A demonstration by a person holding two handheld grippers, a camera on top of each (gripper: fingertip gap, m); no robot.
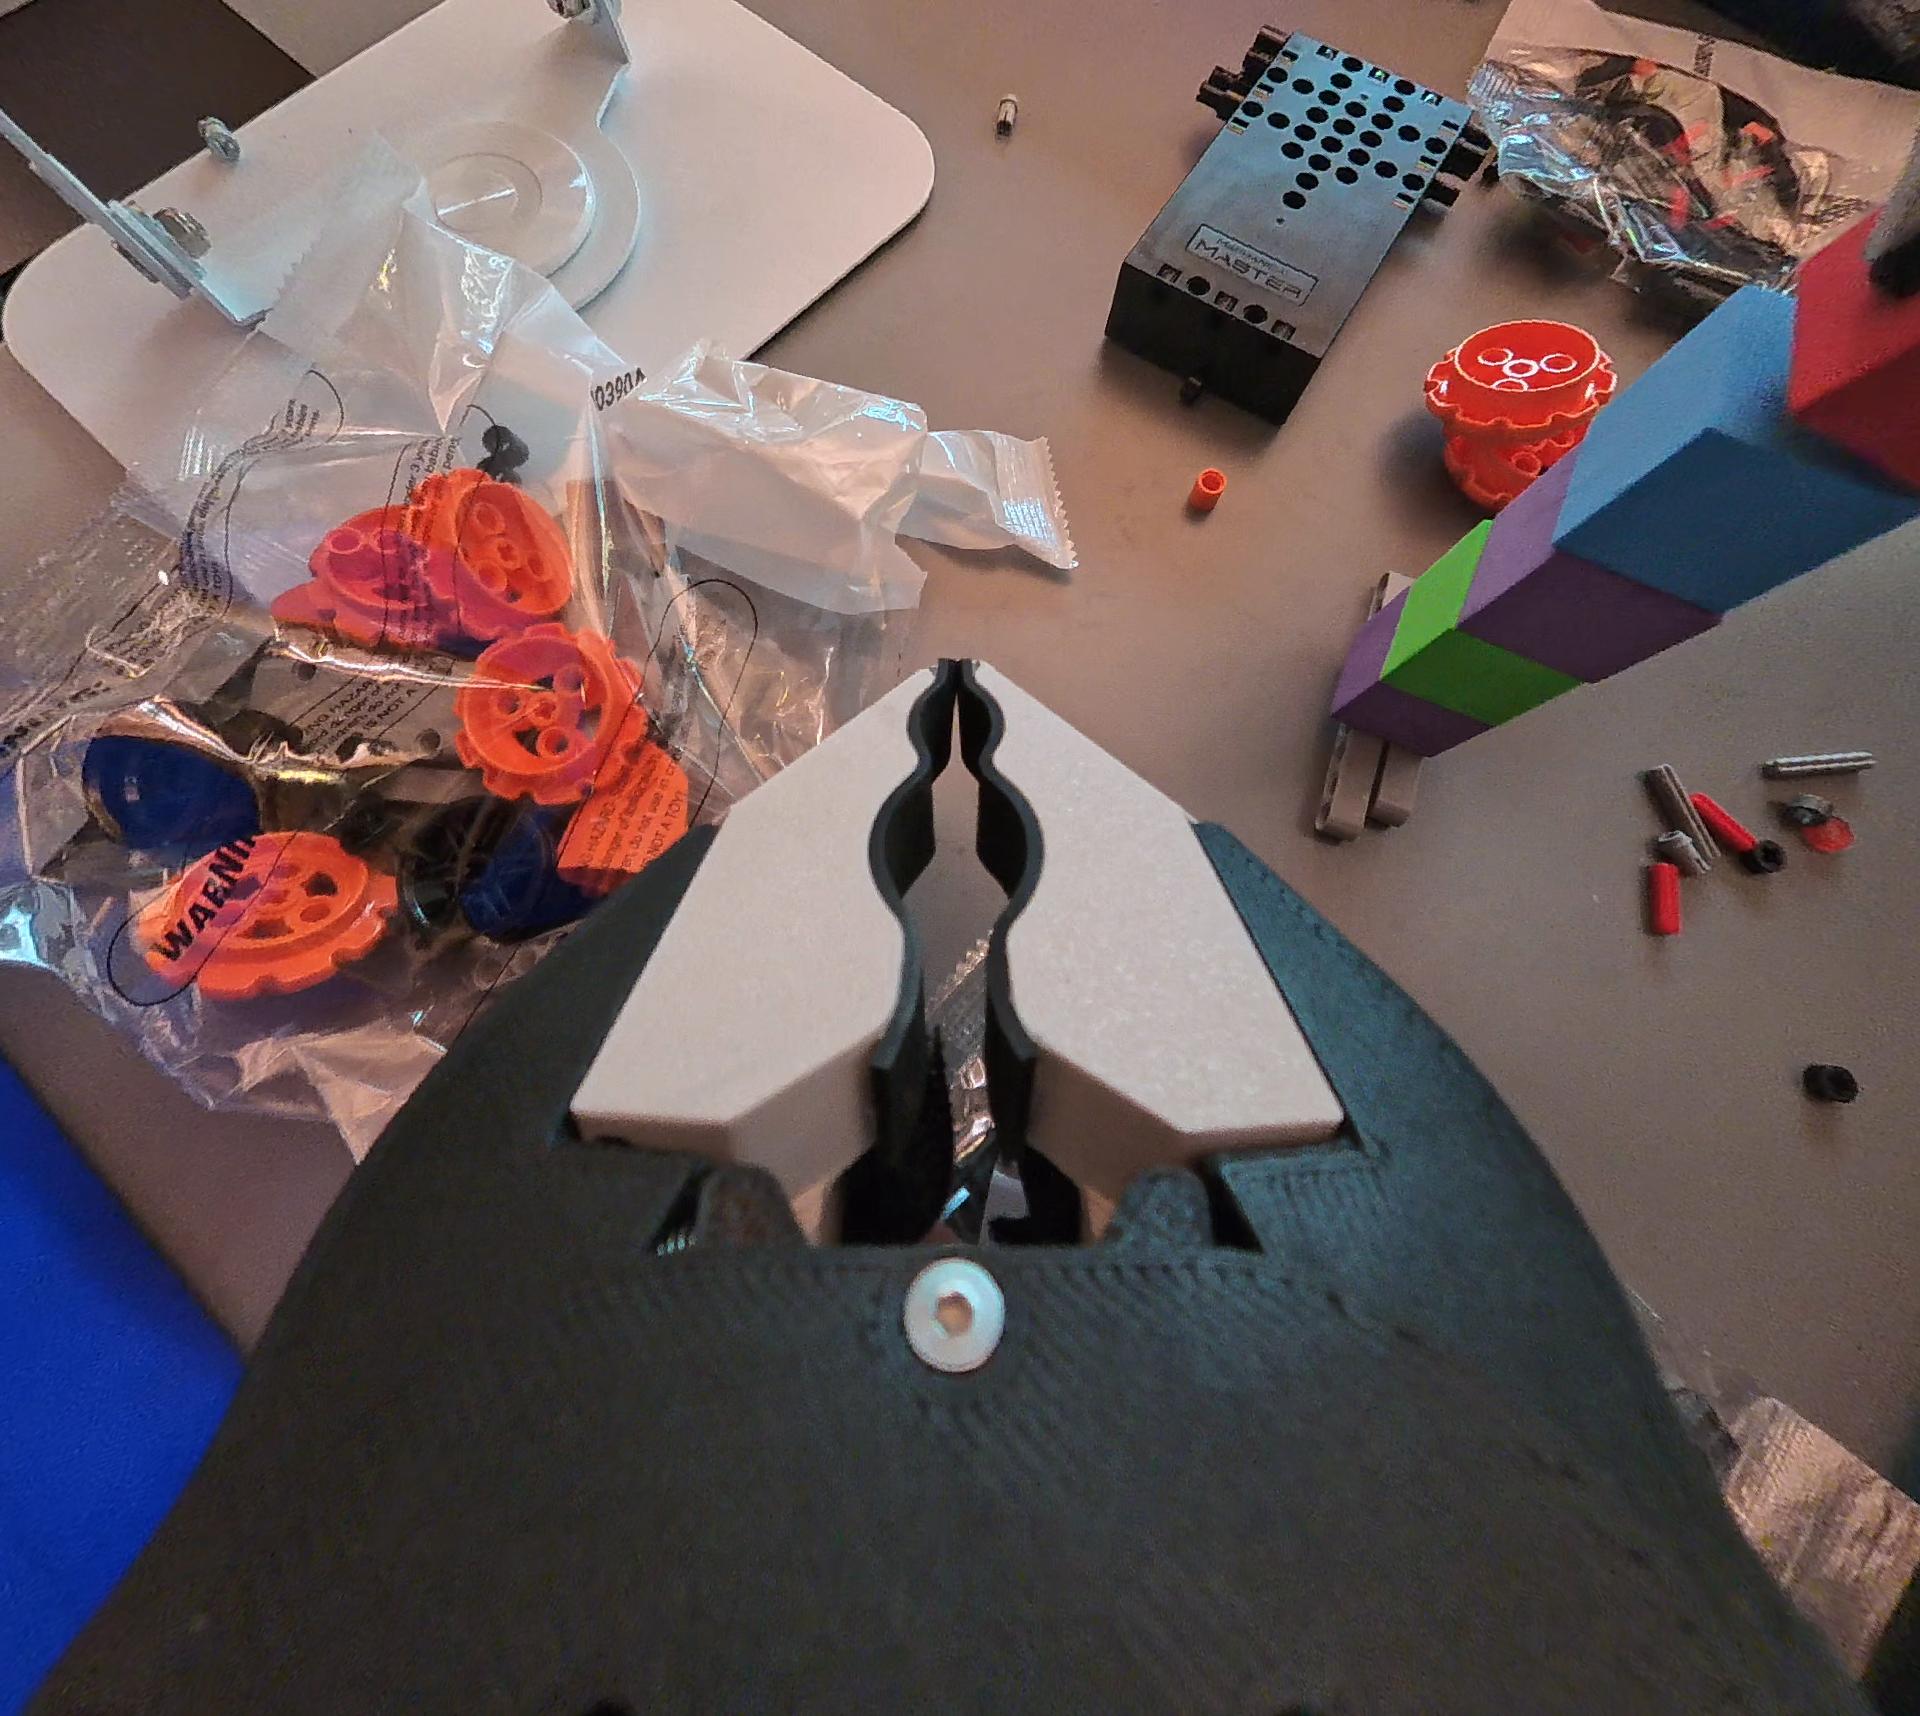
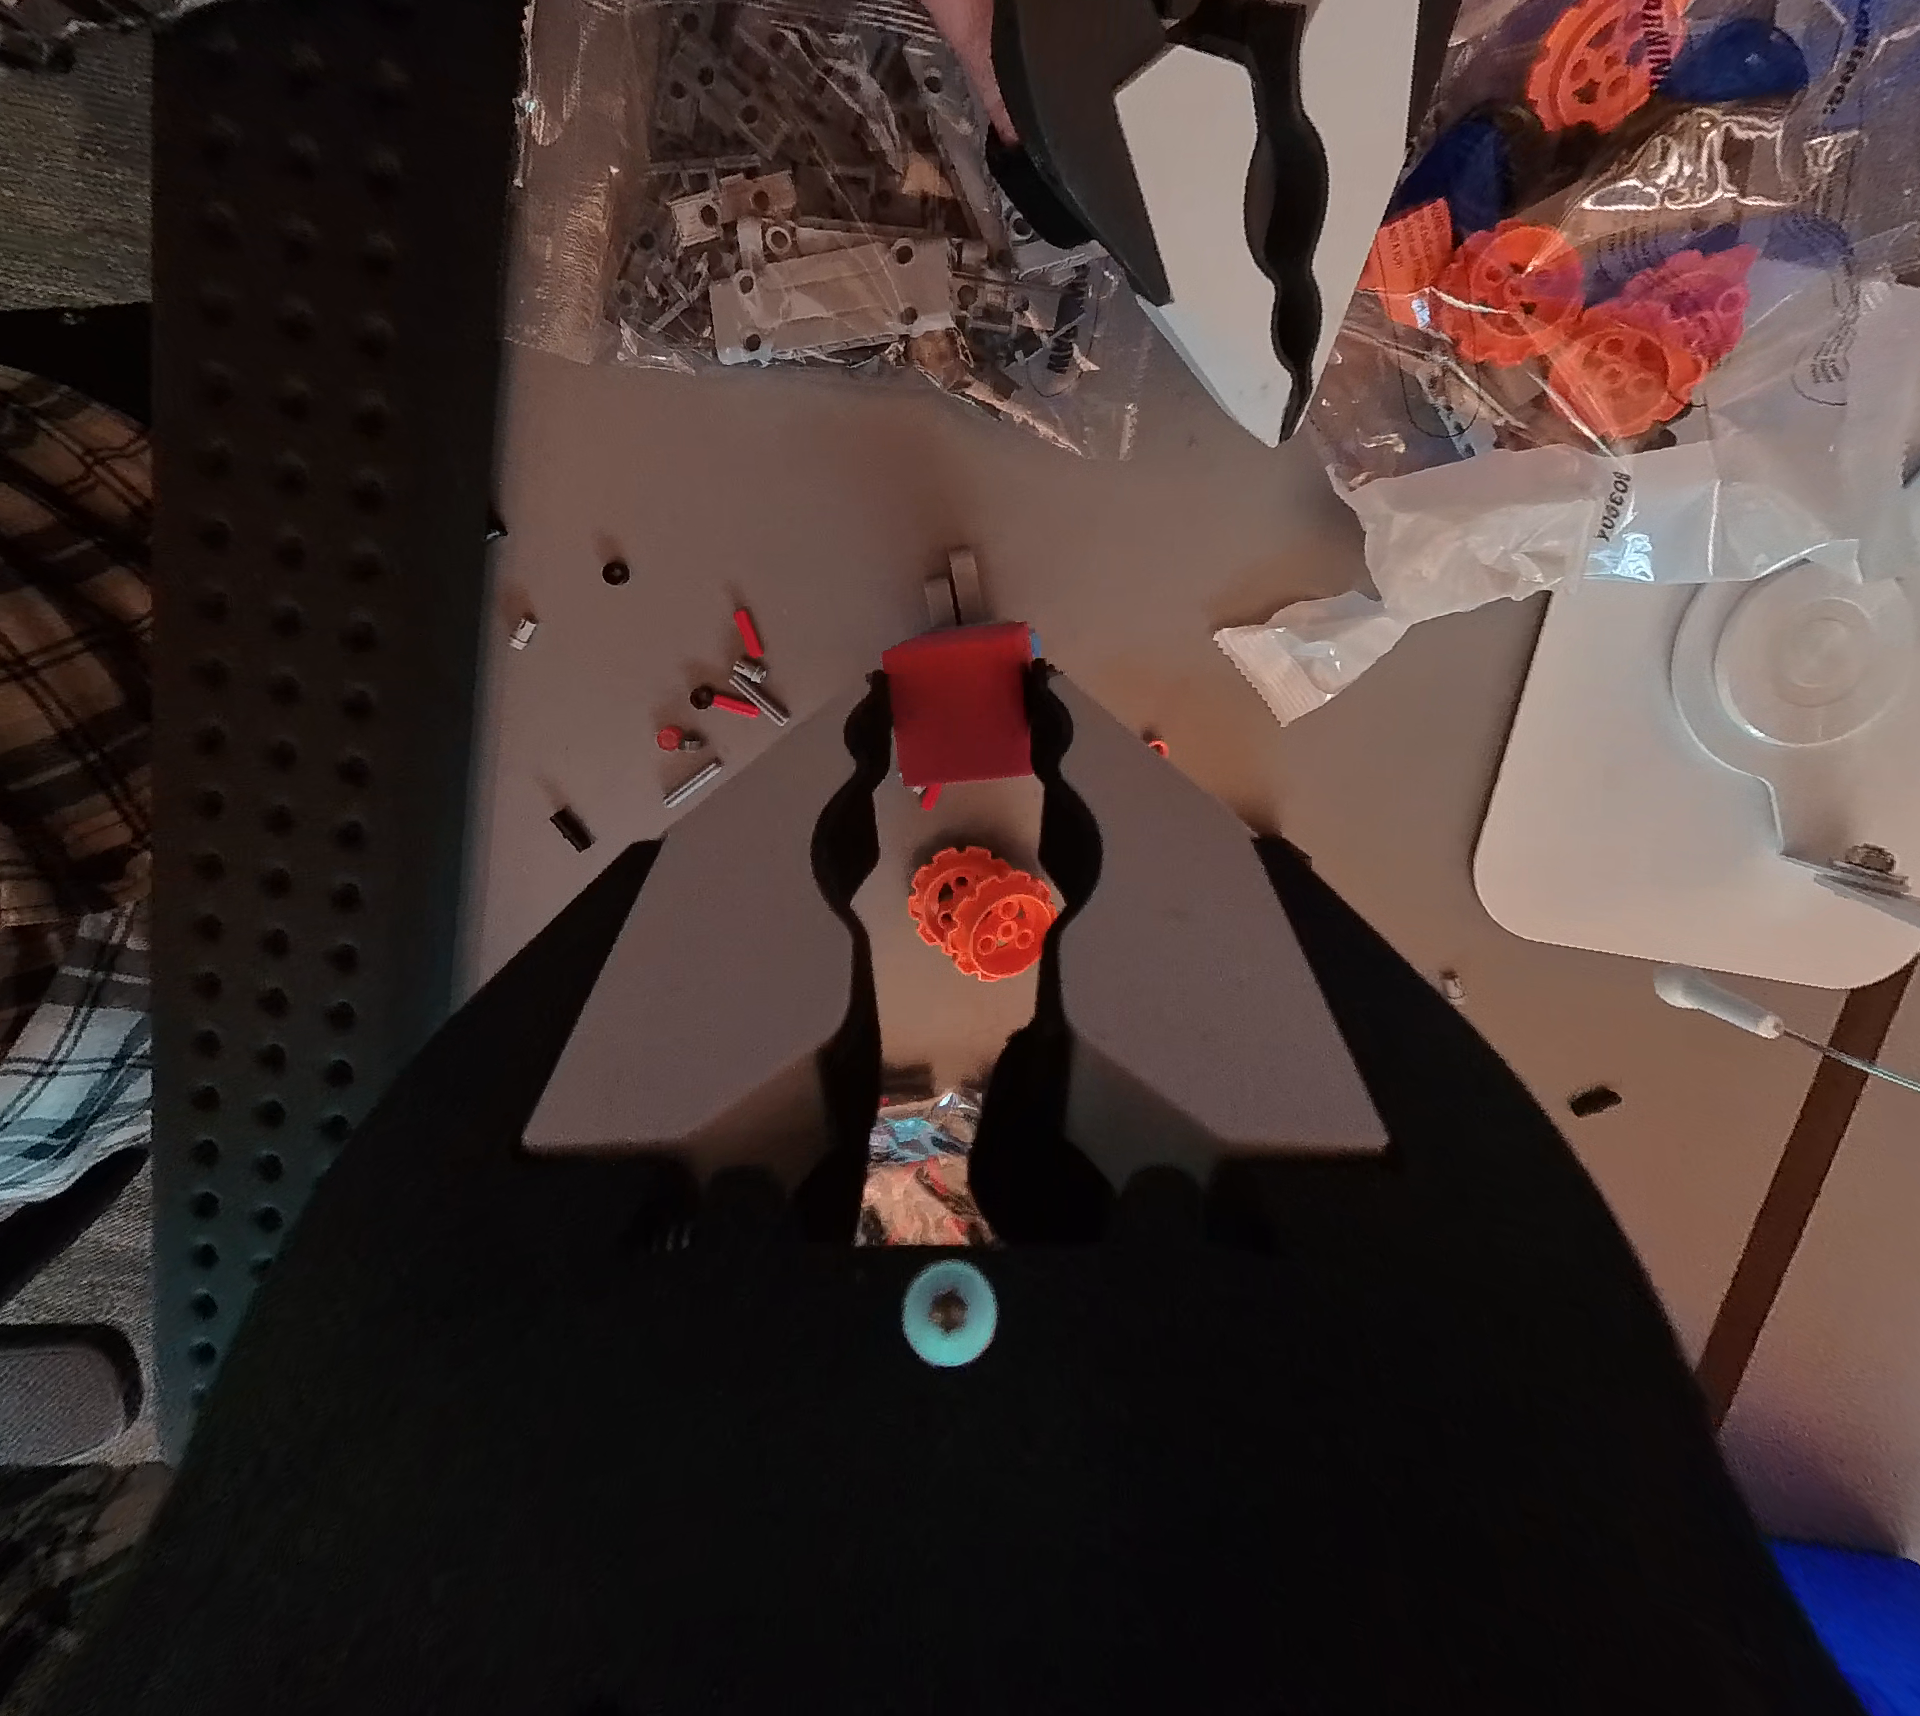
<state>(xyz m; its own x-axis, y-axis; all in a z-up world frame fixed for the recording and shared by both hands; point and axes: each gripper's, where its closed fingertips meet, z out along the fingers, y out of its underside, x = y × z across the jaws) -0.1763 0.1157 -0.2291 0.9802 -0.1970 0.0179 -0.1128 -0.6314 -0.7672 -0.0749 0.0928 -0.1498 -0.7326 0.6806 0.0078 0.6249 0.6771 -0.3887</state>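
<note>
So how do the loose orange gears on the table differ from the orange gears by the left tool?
The loose orange gears sit bare on the table, stacked as a pair; the bagged orange gears lie scattered inside a clear plastic bag, mixed with blue parts. The left tool, shut, is nearer the bagged ones. Both sets share colour, toothed rims and round holes.

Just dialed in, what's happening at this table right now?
A person holds a tool in each hand. The right tool is shut on the red top block of a coloured block stack standing on the table. The left tool is shut and empty, above the bag of orange wheels. Two loose orange wheels and small pins lie nearby.
</note>
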